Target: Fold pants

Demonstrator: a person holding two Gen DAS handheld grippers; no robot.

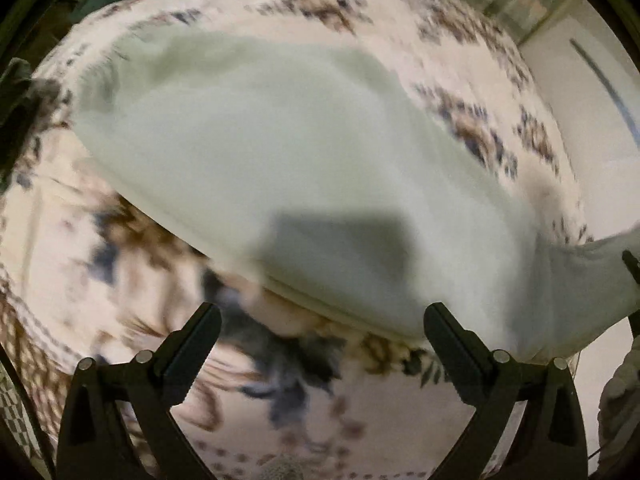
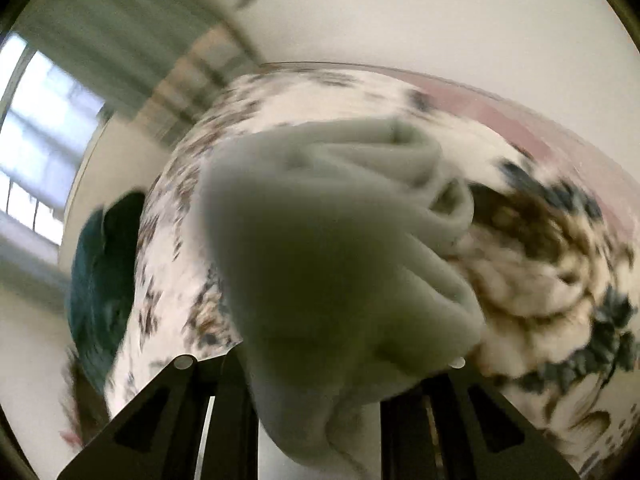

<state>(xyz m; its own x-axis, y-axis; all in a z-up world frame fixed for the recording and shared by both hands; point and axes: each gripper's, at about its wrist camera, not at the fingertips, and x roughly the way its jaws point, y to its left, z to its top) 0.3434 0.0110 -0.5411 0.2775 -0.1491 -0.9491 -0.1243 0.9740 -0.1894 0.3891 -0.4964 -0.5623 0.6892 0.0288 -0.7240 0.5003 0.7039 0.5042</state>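
The pale mint-green soft fabric pants (image 1: 304, 152) lie spread across the floral-patterned cream bedspread (image 1: 100, 280), one end lifted off at the right. The right tongs (image 2: 316, 396) are clenched on a bunched fold of that cloth, which fills the near view. The left tongs (image 1: 320, 344) stand released above the bed, holding nothing. Judgement: a fold-over is in hand. Carry the gripped end low and level over the flat part, keep the cloth taut, and align edges before letting go.
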